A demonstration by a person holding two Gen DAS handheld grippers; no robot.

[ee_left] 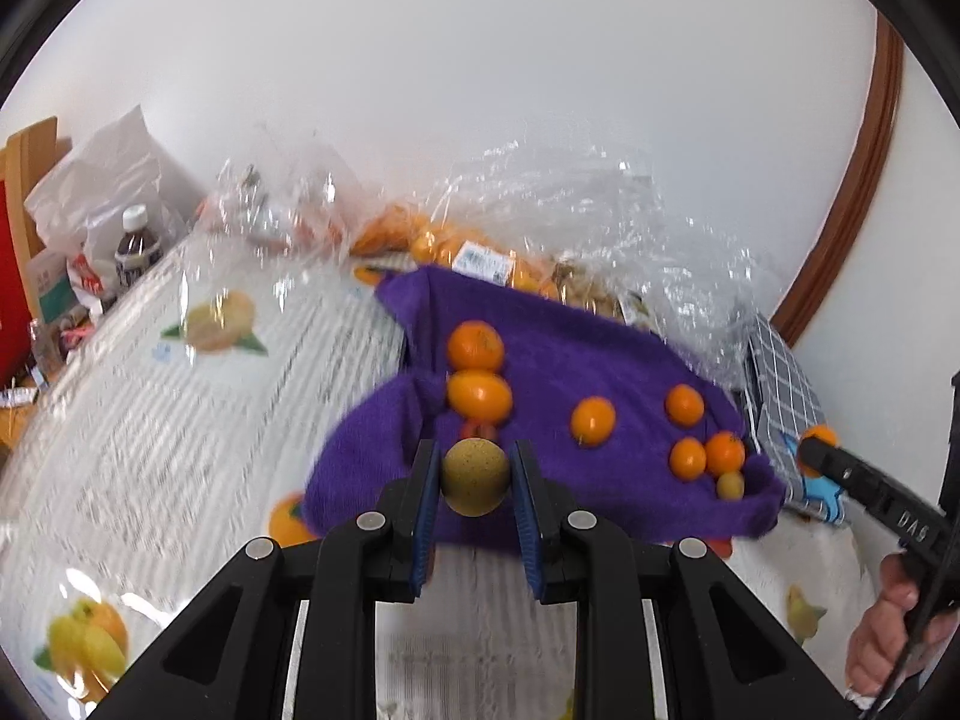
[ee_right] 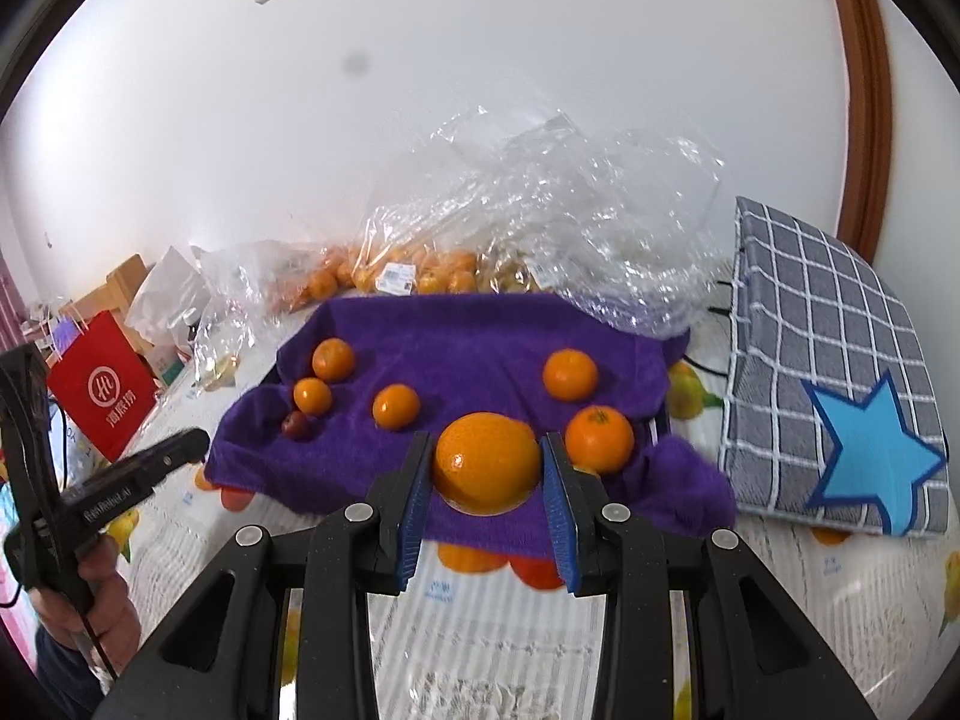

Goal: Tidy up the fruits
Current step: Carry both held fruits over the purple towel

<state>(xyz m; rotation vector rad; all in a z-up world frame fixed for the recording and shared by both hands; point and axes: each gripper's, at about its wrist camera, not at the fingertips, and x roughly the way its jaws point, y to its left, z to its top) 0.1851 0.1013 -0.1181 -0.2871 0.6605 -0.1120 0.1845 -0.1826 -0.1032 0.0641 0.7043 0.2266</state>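
The left gripper (ee_left: 475, 477) is closed on a round, speckled yellow-green fruit (ee_left: 475, 477); both blue-padded fingers (ee_left: 425, 489) press against its sides. The fruit is held just above the near edge of a rumpled purple terry towel (ee_left: 558, 360) spread on a white tablecloth printed with citrus motifs (ee_left: 180, 420).

The right gripper (ee_right: 486, 462) is closed on a large glossy orange (ee_right: 486, 462), with its jaws set wider apart and both blue pads touching the peel. This orange hangs over the near part of the same towel (ee_right: 480, 348).

On the towel lie several small loose oranges (ee_right: 396, 406). Two sit in a line at the left side with a small dark-red fruit (ee_right: 297, 425) just beside them. Two more lie at the right side, and one of them (ee_right: 599, 439) is just beside the right gripper's right finger.

Behind the towel, clear crinkled plastic bags (ee_right: 540, 204) hold further oranges. A grey checked cushion with a blue star (ee_right: 840, 408) lies to the right of the towel. A red paper carrier bag (ee_right: 105, 387) stands at the far left.
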